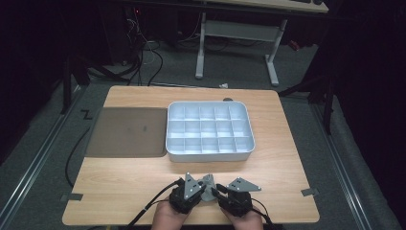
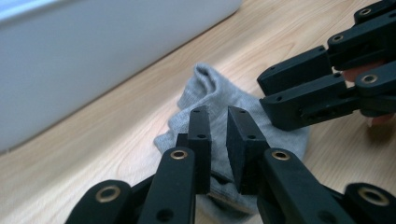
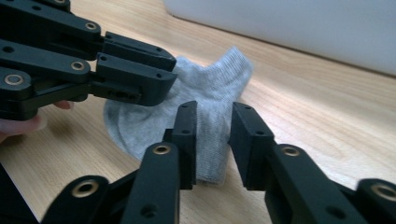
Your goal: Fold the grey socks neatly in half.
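Grey and soft, a small sock (image 1: pixel 207 188) lies crumpled on the wooden surface (image 1: pixel 124 177), close to the near edge and between the two claws. The left claw (image 2: pixel 218 135) sits over one end of the sock. Its jaws stand a little apart, and I cannot tell if they pinch the cloth. The right claw (image 3: pixel 212 140) sits over the other end. A fold of the sock is between its jaws, with a gap showing beside one of them, so it is let go and not squeezing. In the high view, the left claw (image 1: pixel 196 184) and the right claw (image 1: pixel 221 190) point in at each other, very near. Farther back on the surface stands a white tray (image 1: pixel 209 154) with many little boxes inside. Beside the tray lies a flat brown lid (image 1: pixel 127 132).
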`<action>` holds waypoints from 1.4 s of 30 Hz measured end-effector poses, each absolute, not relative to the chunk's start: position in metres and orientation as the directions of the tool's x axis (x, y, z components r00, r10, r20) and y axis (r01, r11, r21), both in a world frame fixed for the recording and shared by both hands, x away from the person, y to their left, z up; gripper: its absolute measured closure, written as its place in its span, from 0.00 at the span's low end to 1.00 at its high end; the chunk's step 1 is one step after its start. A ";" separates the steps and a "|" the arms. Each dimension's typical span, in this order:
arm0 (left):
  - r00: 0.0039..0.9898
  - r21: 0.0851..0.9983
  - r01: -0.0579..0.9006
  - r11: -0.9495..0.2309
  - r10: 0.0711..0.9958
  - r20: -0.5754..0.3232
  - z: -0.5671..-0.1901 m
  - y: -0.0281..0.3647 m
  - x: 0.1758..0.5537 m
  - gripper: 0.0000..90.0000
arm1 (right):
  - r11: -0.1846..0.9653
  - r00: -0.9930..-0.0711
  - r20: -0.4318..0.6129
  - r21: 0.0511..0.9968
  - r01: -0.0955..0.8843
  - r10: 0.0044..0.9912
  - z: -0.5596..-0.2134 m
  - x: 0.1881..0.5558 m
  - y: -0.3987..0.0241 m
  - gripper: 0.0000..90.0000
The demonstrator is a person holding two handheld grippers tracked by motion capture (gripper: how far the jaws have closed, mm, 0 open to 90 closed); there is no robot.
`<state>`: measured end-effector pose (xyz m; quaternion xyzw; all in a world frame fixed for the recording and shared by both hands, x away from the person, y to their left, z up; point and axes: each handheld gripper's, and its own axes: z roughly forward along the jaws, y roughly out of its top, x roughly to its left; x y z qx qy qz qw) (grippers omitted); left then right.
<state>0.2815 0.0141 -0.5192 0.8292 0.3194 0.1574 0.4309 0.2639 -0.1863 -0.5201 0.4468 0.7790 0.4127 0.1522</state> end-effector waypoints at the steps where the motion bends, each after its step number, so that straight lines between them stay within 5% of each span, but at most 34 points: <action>1: 0.744 0.814 0.399 -0.423 0.668 -0.017 -0.521 0.016 0.281 0.90 | 0.260 -0.551 0.135 0.774 0.578 0.823 -0.521 0.264 -0.185 0.79; 12: 0.744 0.813 0.397 -0.426 0.668 -0.013 -0.532 0.025 0.282 0.94 | 0.257 -0.554 0.190 0.734 0.628 0.811 -0.531 0.268 -0.183 0.67; 21: 0.744 0.813 0.396 -0.426 0.668 -0.012 -0.532 0.026 0.281 0.94 | 0.247 -0.556 0.232 0.716 0.653 0.798 -0.532 0.270 -0.182 0.73; 26: 0.752 0.816 0.403 -0.414 0.658 -0.037 -0.527 0.024 0.278 0.90 | 0.267 -0.576 0.215 0.723 0.636 0.789 -0.531 0.269 -0.179 0.88; 42: 0.768 0.803 0.379 -0.460 0.641 0.004 -0.533 0.014 0.271 0.97 | 0.302 -0.621 0.171 0.756 0.580 0.765 -0.515 0.258 -0.176 0.93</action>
